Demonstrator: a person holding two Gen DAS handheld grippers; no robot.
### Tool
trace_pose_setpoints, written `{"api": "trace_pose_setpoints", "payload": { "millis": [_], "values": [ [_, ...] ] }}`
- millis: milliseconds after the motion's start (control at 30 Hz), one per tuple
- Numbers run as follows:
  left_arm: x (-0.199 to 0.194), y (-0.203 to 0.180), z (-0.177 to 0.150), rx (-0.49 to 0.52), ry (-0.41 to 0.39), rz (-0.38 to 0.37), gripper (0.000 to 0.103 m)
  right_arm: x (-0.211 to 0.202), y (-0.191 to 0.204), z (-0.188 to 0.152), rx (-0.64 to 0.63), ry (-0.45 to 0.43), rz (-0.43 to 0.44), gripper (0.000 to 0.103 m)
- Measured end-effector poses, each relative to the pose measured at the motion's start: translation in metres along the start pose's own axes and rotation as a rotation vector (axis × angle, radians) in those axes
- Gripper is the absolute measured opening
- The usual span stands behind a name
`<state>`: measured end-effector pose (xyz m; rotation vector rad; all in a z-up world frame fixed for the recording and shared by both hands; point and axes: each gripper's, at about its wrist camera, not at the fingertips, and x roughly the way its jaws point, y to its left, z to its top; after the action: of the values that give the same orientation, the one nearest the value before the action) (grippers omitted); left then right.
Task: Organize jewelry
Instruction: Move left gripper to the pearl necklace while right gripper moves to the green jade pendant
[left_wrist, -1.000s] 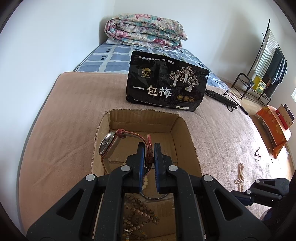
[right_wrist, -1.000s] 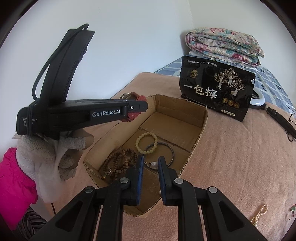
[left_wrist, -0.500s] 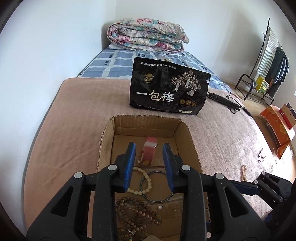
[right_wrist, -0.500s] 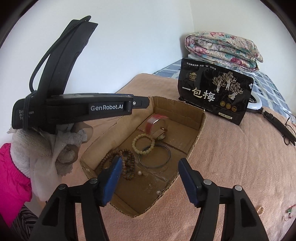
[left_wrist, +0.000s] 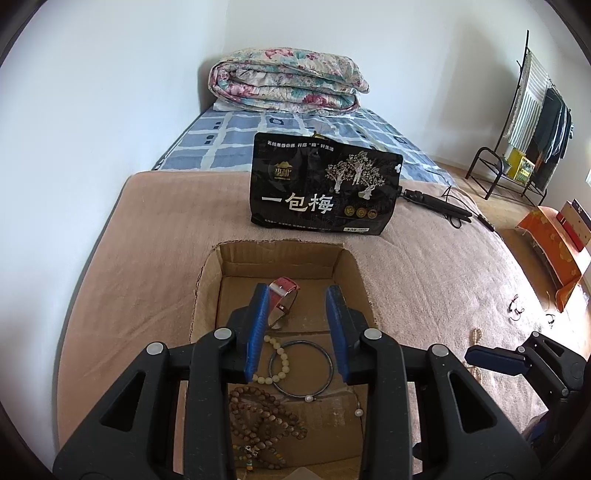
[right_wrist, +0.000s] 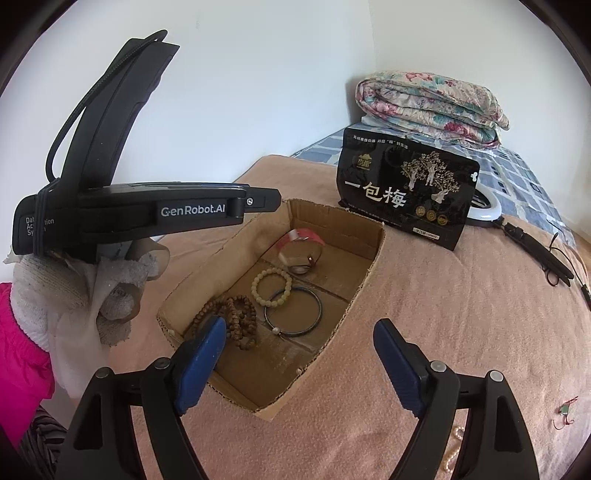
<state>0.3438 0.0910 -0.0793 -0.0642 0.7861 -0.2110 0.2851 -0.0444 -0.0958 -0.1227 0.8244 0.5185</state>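
Left wrist view: the left gripper (left_wrist: 297, 325) is hanging over the cardboard box (left_wrist: 207, 291), its jaws standing released.
Watch: the watch (left_wrist: 282, 300) with the red strap is lying inside the box near the far wall, beyond a pale bead bracelet (left_wrist: 275, 356) and a metal bangle (left_wrist: 301, 369).
Right wrist view: the right gripper (right_wrist: 295, 365) is hovering at the near edge of the box, its jaws spread wide and holding nothing.
Wooden beads: the string of wooden beads (right_wrist: 232, 319) is lying in the near part of the box.
Black bag: the black bag (right_wrist: 404, 194) is standing on the bed behind the box.
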Motion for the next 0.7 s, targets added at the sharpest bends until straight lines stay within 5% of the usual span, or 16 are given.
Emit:
{"api": "trace_pose_setpoints", "payload": {
  "millis": [367, 467, 700],
  "values": [
    [-0.025, -0.027, 0.003, 0.039, -0.027, -0.016, 0.032, -0.034, -0.021, -0.011, 0.028, -0.023, -0.039, 0.086],
    [-0.030, -0.035, 0.002, 0.050, -0.033, -0.024, 0.047, -0.043, -0.029, -0.017, 0.029, -0.022, -0.059, 0.086],
    [-0.038, -0.059, -0.002, 0.080, -0.043, -0.045, 0.047, -0.062, -0.052, -0.029, 0.051, -0.024, -0.113, 0.090]
  ]
}}
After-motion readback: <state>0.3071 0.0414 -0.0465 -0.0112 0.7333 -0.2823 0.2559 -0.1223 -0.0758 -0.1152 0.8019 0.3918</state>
